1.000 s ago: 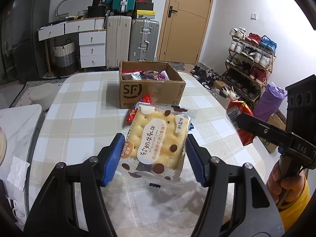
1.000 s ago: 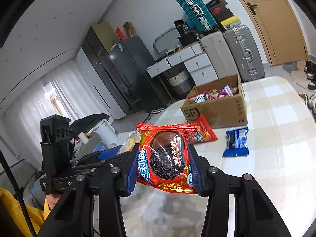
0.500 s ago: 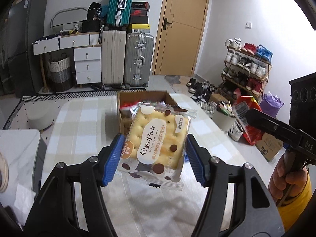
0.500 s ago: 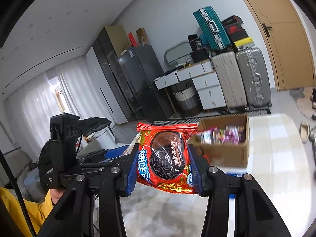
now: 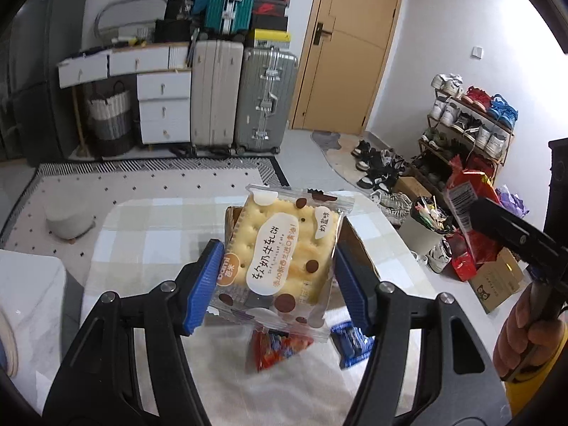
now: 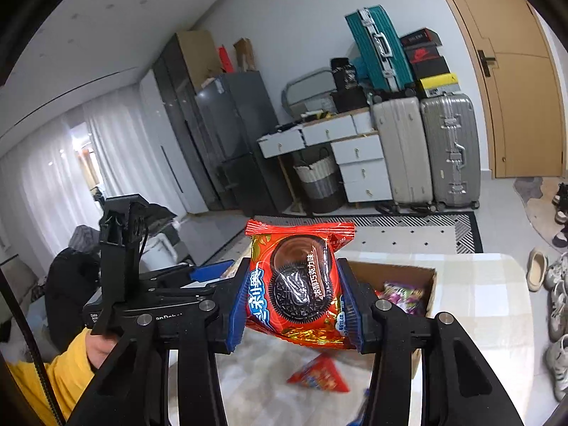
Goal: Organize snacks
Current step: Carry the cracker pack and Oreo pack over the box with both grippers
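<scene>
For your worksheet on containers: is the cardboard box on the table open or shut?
Open. The cardboard box has no lid over its top, and colourful snack packets show inside it.

White walls, a wooden door (image 5: pixel 349 49); suitcases (image 5: pixel 241 96) beside white drawers (image 5: pixel 163 106); shoe rack (image 5: pixel 468 124) right; curtained window (image 6: pixel 53 177).

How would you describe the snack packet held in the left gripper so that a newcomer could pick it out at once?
Find the checked table with the cardboard box. Above it, the left gripper clamps a clear-edged cracker packet. It is pale yellow with brown dots, unlike the red and blue packets lying below it.
</scene>
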Tool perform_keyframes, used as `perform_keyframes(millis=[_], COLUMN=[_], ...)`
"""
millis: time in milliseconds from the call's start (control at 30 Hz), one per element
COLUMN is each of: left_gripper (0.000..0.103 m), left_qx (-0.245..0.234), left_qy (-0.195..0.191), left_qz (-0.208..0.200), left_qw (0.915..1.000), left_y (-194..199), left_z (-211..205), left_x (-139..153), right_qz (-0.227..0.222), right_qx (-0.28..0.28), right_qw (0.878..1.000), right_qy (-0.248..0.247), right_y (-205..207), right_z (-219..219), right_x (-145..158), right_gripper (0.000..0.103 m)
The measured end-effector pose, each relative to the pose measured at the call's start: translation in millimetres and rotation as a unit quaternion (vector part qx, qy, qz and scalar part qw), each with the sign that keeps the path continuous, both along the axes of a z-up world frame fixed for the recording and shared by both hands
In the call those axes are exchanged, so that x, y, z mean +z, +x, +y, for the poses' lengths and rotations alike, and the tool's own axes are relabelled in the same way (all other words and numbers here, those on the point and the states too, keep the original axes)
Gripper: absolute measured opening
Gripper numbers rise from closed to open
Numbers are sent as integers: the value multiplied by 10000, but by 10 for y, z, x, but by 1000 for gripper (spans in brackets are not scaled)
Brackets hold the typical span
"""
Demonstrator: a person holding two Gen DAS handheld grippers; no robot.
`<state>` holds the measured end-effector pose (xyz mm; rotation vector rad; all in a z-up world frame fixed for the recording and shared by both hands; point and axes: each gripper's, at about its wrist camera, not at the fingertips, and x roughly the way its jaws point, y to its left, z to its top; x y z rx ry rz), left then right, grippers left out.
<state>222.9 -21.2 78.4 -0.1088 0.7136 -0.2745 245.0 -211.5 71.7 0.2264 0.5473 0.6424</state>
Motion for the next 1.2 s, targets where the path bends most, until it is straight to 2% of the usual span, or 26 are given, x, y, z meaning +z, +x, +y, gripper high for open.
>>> perform_keyframes(millis=[267,567,900,1200], left_gripper=[60,60,60,60], left_qx=[69,18,-137,-190], left_qy=[144,262,383,540], left_qz=[565,1079,1401,1359], left_qw=[9983,9938,9893,9891], left_y=[1080,1798,2228,2312], left_z=[-199,-483,-675,-764], left_x=[-424,-947,-1352,-1398], right_qz=[500,912,1282,1381], right_qx=[-190,-228,-253,-296], right_qw=[9985,9950,9908,9894], right_qy=[-135,-339,-358,-351], right_y=[834,1329,1565,1532], right_z=[9,-1,-22,-53], right_x=[-270,-705,-1088,-1178], right_gripper=[46,46,46,46])
